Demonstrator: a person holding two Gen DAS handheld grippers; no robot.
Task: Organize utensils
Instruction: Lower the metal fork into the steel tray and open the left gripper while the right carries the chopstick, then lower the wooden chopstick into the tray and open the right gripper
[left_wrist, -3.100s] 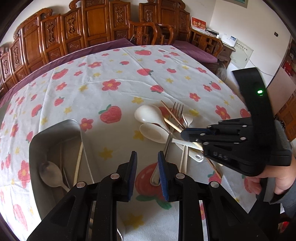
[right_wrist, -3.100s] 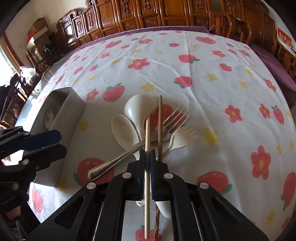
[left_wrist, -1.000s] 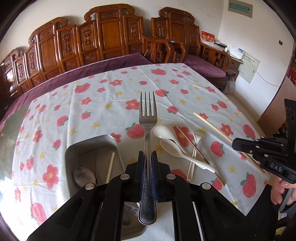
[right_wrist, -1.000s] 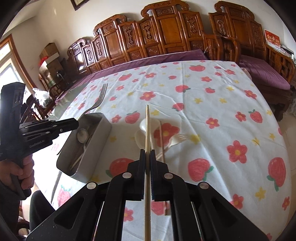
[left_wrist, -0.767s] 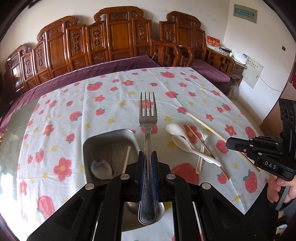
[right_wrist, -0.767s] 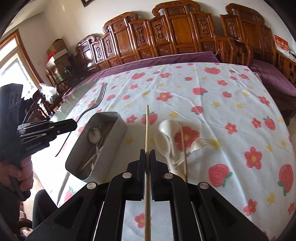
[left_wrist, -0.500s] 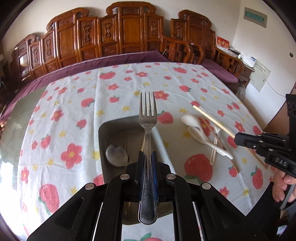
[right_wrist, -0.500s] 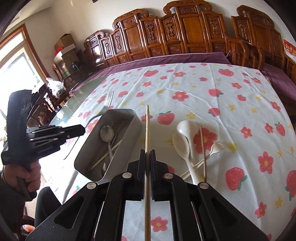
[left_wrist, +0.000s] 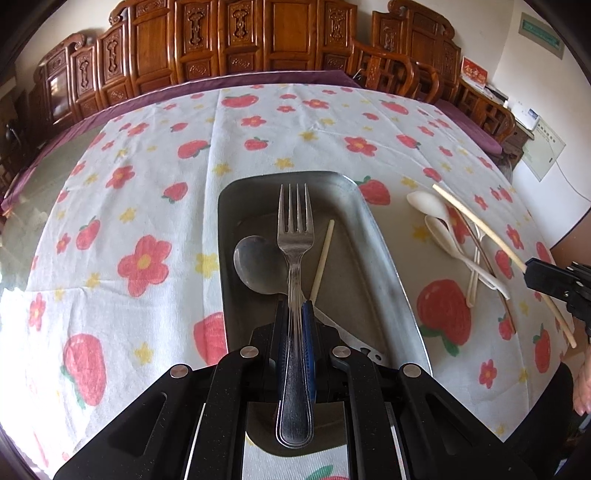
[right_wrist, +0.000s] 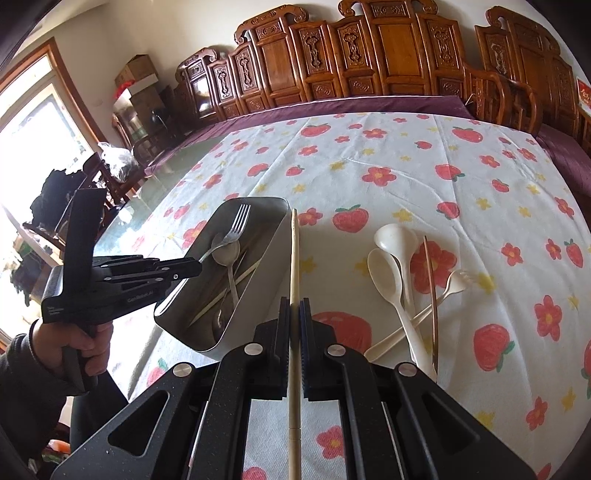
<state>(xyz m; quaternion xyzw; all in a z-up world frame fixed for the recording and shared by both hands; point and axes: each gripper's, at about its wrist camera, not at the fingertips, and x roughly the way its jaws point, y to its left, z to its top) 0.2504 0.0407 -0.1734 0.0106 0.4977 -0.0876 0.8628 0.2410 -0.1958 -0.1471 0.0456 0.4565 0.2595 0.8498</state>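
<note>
Left gripper clamped the fork mid-frame over the tray, right gripper pinched a chopstick; the fork should have been lowered flat beside the spoon before release.

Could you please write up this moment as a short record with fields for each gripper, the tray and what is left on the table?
left gripper: shut on metal fork, held over the tray
right gripper: shut on pale chopstick, beside the tray
metal tray: holds metal spoon and a light chopstick
tablecloth: two white spoons, a small pale fork, a brown chopstick
</note>
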